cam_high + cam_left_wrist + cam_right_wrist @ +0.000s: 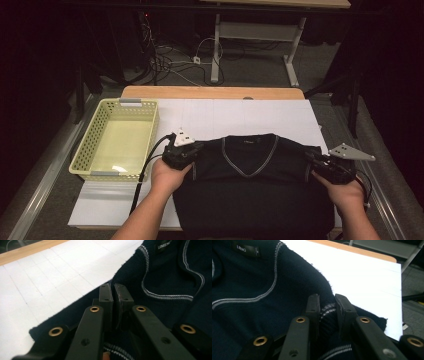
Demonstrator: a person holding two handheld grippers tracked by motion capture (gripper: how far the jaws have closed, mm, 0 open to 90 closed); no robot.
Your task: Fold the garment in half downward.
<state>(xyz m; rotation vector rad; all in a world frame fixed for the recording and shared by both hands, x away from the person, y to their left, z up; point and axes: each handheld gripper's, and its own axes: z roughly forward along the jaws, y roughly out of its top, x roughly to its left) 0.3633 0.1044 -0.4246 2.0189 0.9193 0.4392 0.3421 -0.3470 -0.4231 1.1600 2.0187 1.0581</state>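
Observation:
A dark navy V-neck sweater (pixel 250 170) with grey-white trim lies on the white mat and hangs over the table's near edge. My left gripper (pixel 192 150) is shut on the sweater's left shoulder (pixel 82 302); in the left gripper view its pads (pixel 106 293) nearly meet with fabric pinched between them. My right gripper (pixel 314 159) is shut on the right shoulder, and a bunched fold of striped cuff fabric (pixel 327 315) sits between its pads (pixel 313 306). The collar label (pixel 245 248) shows at the neck. A hand holds each gripper.
A pale yellow perforated basket (pixel 117 140) stands on the left of the table. The white mat (pixel 240 112) covers the wooden table (pixel 210 92) beyond the sweater. Cables and desk legs (pixel 216 45) lie on the floor behind.

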